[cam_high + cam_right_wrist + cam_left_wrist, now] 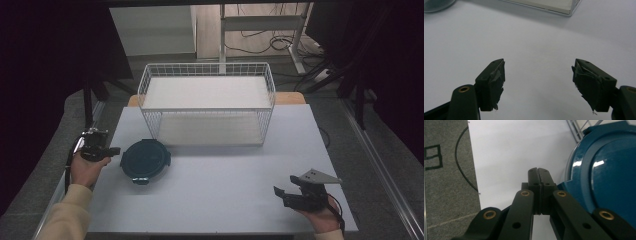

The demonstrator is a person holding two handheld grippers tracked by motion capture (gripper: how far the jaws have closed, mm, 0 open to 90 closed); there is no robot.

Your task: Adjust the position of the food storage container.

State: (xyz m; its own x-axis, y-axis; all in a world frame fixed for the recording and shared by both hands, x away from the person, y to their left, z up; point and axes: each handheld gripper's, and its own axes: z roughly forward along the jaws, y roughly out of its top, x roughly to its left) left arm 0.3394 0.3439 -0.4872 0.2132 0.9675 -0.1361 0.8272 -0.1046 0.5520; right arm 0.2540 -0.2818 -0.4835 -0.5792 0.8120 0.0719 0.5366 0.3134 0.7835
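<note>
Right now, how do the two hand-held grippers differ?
The left gripper has its jaws shut together with nothing between them, right beside the round blue lid; the right gripper stands open over bare table, apart from everything. Both are black, two-jawed, and empty.

A round blue container [145, 160] lies between the left hand-held gripper [114, 151] and a wire basket [207, 102].

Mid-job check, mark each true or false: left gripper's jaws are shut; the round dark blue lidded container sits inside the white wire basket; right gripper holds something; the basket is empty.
1. Left gripper is shut: true, nothing between its jaws.
2. The round dark blue lidded container sits inside the white wire basket: false, it rests on the table in front of it.
3. Right gripper holds something: false, open and empty.
4. The basket is empty: true.
</note>
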